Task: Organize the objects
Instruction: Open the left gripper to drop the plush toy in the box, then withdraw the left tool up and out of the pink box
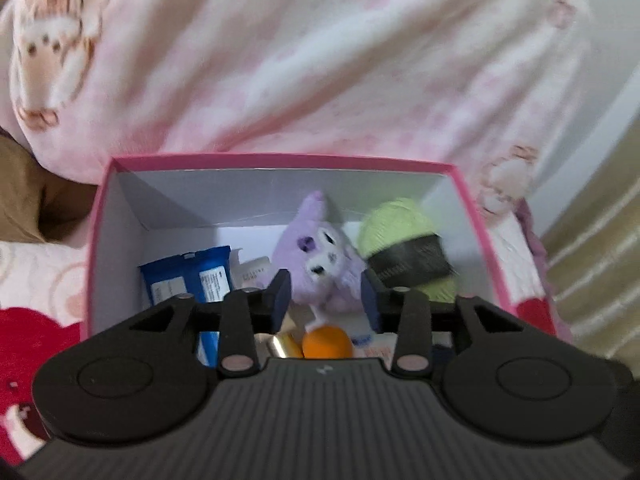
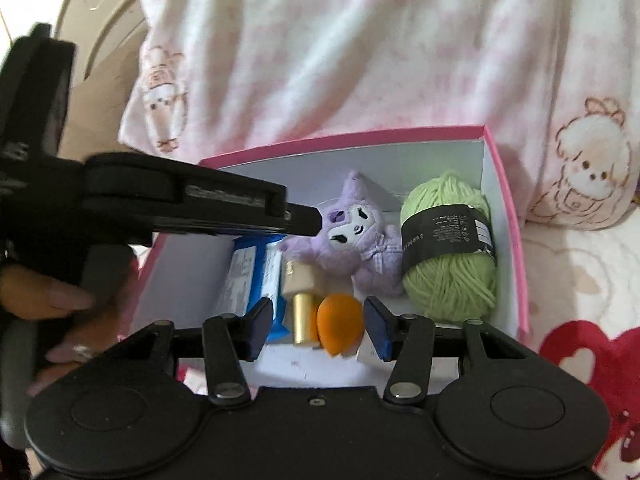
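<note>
Already the pink-rimmed cardboard box with white inner walls (image 2: 508,216) holds most of what shows — it fills the middle of both views. Inside, a fuzzy lilac plush toy with a white face (image 2: 356,236) lies at the centre, a ball of pale green yarn with a dark paper band (image 2: 448,248) sits against the right wall, a blue plastic packet with white labels (image 2: 256,276) lies along the left, and a gold-capped beige bottle (image 2: 300,296) lies touching an orange egg-shaped sponge (image 2: 340,324) toward the lower middle.

The left gripper (image 1: 326,294) hangs over the box with jaws parted and nothing between them; the plush toy shows beyond the gap. The right gripper (image 2: 318,326) is likewise spread and empty, low over the sponge and bottle. In the right view the left tool reaches in from the upper left, a hand (image 2: 52,300) on its handle.

Packing looks nearly done, judging by the filled box. Nothing loose shows on the pink patterned bedding (image 2: 360,48) around it, though much of the surroundings lies out of frame.
</note>
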The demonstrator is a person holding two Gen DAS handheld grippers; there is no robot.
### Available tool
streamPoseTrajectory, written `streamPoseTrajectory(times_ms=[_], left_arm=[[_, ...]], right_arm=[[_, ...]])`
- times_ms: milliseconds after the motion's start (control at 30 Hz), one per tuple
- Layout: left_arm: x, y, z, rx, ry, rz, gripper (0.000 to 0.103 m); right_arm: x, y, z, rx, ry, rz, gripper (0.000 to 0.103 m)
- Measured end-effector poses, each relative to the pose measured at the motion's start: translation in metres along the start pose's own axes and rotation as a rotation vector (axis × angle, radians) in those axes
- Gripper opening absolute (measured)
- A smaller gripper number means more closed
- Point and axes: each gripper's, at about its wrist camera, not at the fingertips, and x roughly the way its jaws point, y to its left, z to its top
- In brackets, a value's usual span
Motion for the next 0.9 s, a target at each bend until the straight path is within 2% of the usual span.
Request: streamPoseTrajectory(times_ms=[133, 200, 267, 433, 567, 633, 767, 900], left_arm=[[-0.044, -0.018, -0.003, 0.075, 0.023, -0.005, 0.042], [-0.071, -0.026, -0.007, 0.101, 0.014, -0.014, 0.051], [-0.095, -0.032, -0.013, 0.122, 0.008, -0.022, 0.054], [-0.154, -0.039, -0.029, 0.154, 0.03, -0.016, 0.061], [-0.191, -0.041, -0.043, 0.179, 0.036, -0.041, 0.065], [-0.207, -0.041, -0.05, 0.189, 0.044, -0.044, 0.066], [-0.231, -0.038, -0.068, 0.216, 0.029, -0.022, 0.074], [-0.244, -0.03, -0.091, 0.231, 0.03, 0.013, 0.074]], right_arm=[[-0.029, 0.006, -0.01, -0.008, -0.025, 0.007, 0.056], [-0.046, 0.013, -0.012, -0.025, -0.031, -0.004, 0.056], [-0.066, 0.021, -0.012, -0.05, -0.045, -0.009, 0.057], [-0.116, 0.044, -0.014, -0.115, -0.071, -0.039, 0.067], [-0.145, 0.058, -0.024, -0.149, -0.083, -0.061, 0.072], [-0.157, 0.064, -0.032, -0.166, -0.096, -0.06, 0.075], [-0.179, 0.081, -0.049, -0.212, -0.117, -0.064, 0.081], [-0.193, 0.096, -0.067, -0.276, -0.115, -0.036, 0.082]])
